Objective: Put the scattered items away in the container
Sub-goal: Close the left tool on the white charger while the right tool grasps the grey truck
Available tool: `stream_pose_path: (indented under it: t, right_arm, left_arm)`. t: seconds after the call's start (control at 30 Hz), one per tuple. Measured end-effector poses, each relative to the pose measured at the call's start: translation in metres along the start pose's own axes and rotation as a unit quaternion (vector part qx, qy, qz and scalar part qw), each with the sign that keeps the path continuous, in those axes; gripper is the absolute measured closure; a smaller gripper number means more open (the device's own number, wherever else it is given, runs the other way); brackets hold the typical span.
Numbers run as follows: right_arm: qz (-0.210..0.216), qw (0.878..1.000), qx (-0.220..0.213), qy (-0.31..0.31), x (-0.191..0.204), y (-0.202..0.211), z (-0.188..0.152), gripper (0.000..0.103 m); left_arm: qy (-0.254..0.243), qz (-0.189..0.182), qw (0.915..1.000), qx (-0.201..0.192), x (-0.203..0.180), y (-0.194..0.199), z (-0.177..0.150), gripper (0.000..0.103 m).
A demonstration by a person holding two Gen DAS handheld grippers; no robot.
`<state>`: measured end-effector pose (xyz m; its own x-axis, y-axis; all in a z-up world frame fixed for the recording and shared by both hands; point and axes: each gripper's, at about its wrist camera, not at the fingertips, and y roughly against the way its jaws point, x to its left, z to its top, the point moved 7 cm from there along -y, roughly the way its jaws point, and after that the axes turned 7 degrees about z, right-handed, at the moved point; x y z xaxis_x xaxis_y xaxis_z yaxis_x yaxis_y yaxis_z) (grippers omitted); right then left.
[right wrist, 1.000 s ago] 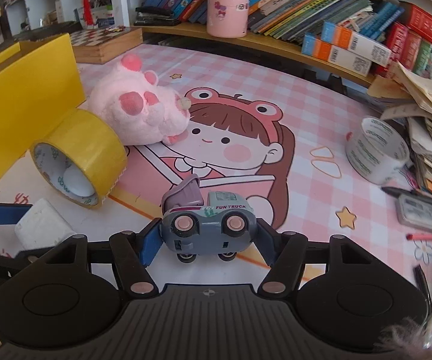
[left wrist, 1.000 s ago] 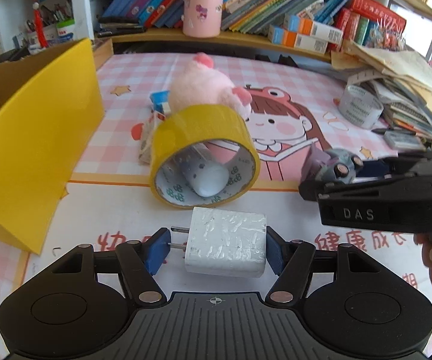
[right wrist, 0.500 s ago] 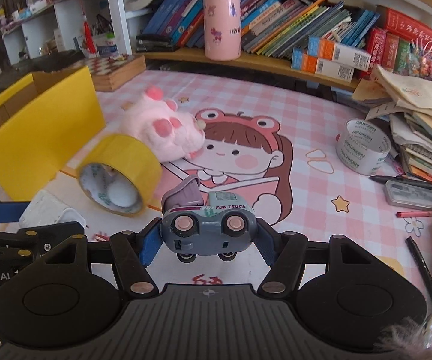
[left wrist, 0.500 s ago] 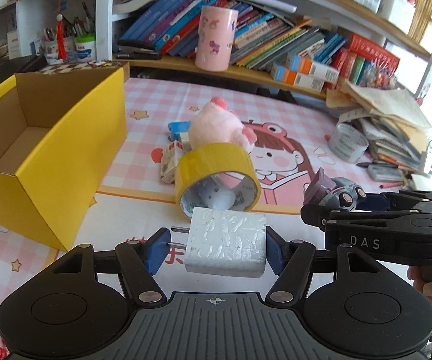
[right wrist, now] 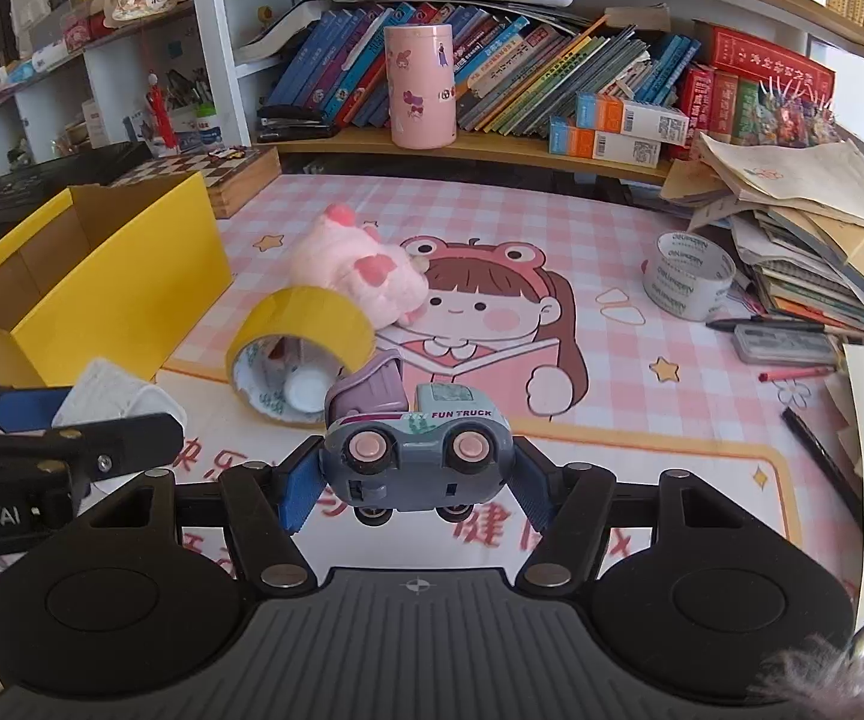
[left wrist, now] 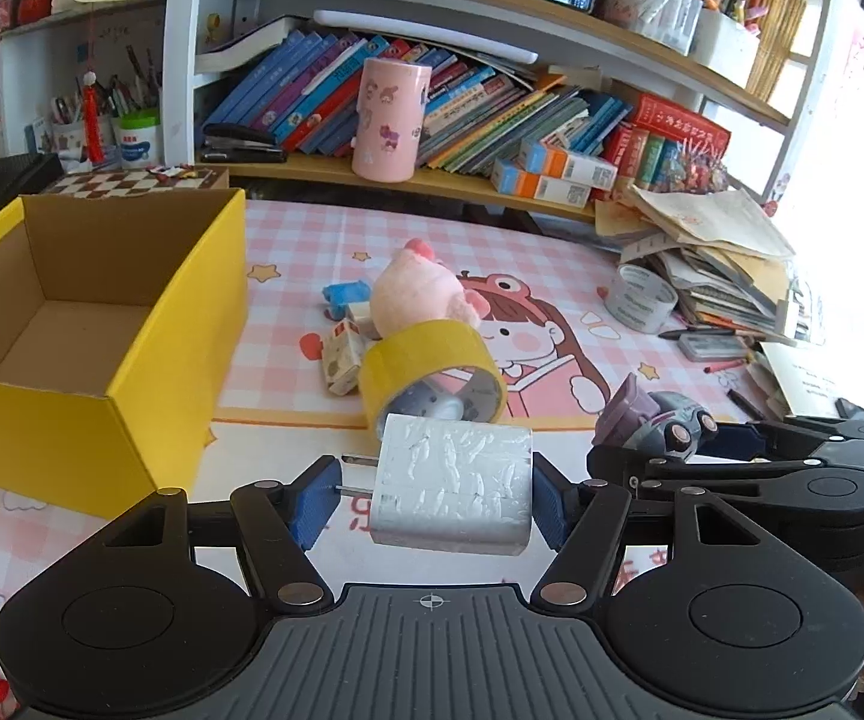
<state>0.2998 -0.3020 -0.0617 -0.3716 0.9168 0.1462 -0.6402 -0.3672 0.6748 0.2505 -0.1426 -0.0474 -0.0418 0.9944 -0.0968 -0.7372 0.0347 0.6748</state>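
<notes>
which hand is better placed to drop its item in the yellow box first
Left. The left gripper, shut on the white charger, sits nearer the yellow box. The right gripper, holding the toy truck, is farther out.

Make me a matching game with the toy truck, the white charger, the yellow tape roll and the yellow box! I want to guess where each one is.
Things:
1. toy truck
2. white charger
3. yellow tape roll
4. yellow box

Places or states:
A. lying on the mat beside the pink plush
B. held in the left tool
C. open, nothing seen inside
D. held in the right tool

Pairs: 1-D, 2-B, 3-A, 4-C
</notes>
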Motion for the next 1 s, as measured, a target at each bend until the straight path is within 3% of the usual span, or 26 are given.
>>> stream_pose_path:
  t: [0.37, 0.57, 1.0]
  right_arm:
    - [-0.024, 0.999, 0.001, -0.024, 0.041, 0.013, -0.023, 0.041]
    - [-0.026, 1.0, 0.01, -0.013, 0.077, 0.019, -0.04, 0.041]
    - [-0.035, 0.999, 0.011, -0.034, 0.142, 0.034, -0.081, 0.041]
  left_arm:
    - [-0.013, -0.026, 0.9996, 0.002, 0.032, 0.026, -0.02, 0.037]
    - [0.004, -0.026, 0.9996, 0.007, 0.062, 0.043, -0.037, 0.037]
    - [-0.011, -0.031, 0.9994, 0.012, 0.111, 0.082, -0.069, 0.037]
